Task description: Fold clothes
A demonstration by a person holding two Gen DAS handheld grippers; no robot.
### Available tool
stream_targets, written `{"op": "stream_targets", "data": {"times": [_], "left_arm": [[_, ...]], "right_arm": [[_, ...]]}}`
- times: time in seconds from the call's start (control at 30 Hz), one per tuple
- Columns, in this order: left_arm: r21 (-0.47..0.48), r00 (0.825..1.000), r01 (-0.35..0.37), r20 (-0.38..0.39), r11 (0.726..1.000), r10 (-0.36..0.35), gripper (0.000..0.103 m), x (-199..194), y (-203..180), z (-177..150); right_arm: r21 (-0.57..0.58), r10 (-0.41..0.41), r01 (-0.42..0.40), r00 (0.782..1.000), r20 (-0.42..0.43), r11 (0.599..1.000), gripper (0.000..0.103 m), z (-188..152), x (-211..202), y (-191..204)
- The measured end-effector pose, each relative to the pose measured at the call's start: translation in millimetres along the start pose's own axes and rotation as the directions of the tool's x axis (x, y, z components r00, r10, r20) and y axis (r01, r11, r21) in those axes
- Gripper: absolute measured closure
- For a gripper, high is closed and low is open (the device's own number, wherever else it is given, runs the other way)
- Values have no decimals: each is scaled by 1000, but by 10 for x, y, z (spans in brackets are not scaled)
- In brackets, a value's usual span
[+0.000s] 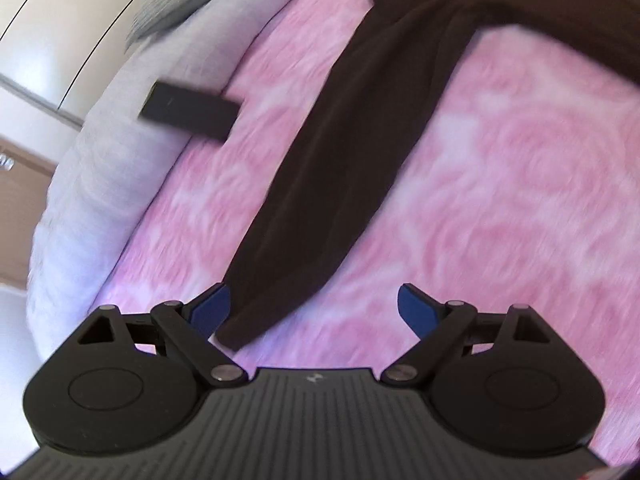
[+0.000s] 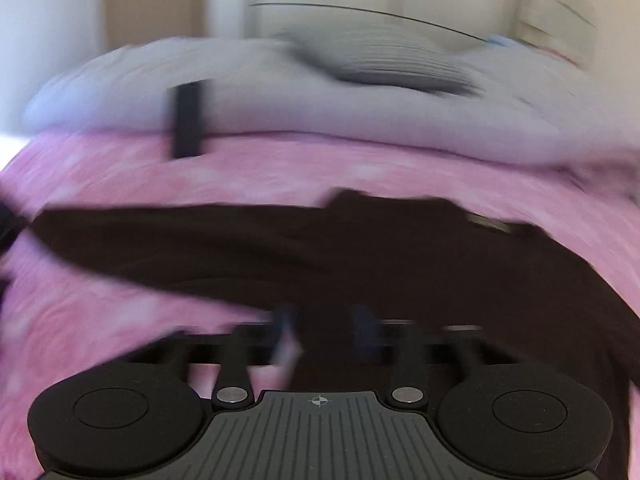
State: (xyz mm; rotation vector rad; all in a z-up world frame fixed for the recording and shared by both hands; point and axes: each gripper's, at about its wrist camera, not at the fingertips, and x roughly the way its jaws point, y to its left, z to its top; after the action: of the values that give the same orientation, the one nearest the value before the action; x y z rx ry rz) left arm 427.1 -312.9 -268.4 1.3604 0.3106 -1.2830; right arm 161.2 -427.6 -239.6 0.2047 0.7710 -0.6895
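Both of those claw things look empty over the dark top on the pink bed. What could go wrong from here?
1. The dark brown long-sleeved garment has its sleeve stretched out along the pink rose-patterned blanket; the open left gripper hangs over the cuff and might pinch blanket with it.
2. The flat black rectangular object lies at the blanket's edge; a sweeping fold could knock it.
3. The right wrist view is badly blurred, so the right gripper may grab inaccurately.

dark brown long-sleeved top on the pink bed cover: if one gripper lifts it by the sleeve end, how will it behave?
The dark brown long-sleeved top lies flat and creased on the pink rose-patterned bed cover, so it is probably floppy and will drape. It looks thin, likely light. The plush cover may drag on it.
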Motion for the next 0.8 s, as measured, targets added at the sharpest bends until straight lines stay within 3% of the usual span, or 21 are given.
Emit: {"op": "stream_targets", "data": {"times": [0.07, 0.17, 0.3, 0.37, 0.53, 0.57, 0.67, 0.77, 0.8], "left_arm": [[-32, 999, -28, -34, 999, 27, 14, 5, 137, -136], [-85, 996, -75, -50, 994, 71, 14, -22, 380, -391], [-155, 991, -134, -39, 979, 130, 14, -81, 699, -765], [-209, 989, -150, -35, 966, 146, 14, -107, 846, -946], [-325, 986, -166, -40, 931, 161, 14, -147, 1085, -1352], [-341, 986, -166, -42, 925, 161, 14, -156, 1107, -1425], [-368, 987, -160, -51, 916, 152, 14, -171, 1116, -1586], [-365, 988, -153, -53, 918, 144, 14, -200, 1074, -1635], [-361, 989, -149, -50, 921, 141, 14, -209, 1050, -1616]], "right_arm": [[-102, 100, -99, 995, 7, 990, 33, 116, 103, 453], [-247, 235, -226, 972, 6, 942, 33, 271, 243, 1176], [-456, 327, -286, 945, 11, 843, 34, 475, 536, 2267], [-539, 345, -296, 939, -12, 788, 34, 553, 791, 2722], [-700, 259, -223, 964, -57, 678, 34, 571, 1524, 3525], [-719, 224, -203, 972, -68, 665, 39, 529, 1620, 3629], [-744, 179, -187, 980, -92, 642, 97, 515, 1819, 3719], [-685, 242, -175, 970, 1, 707, 98, 707, 1513, 3485], [-638, 259, -173, 965, 43, 750, 98, 826, 1364, 3321]]}}
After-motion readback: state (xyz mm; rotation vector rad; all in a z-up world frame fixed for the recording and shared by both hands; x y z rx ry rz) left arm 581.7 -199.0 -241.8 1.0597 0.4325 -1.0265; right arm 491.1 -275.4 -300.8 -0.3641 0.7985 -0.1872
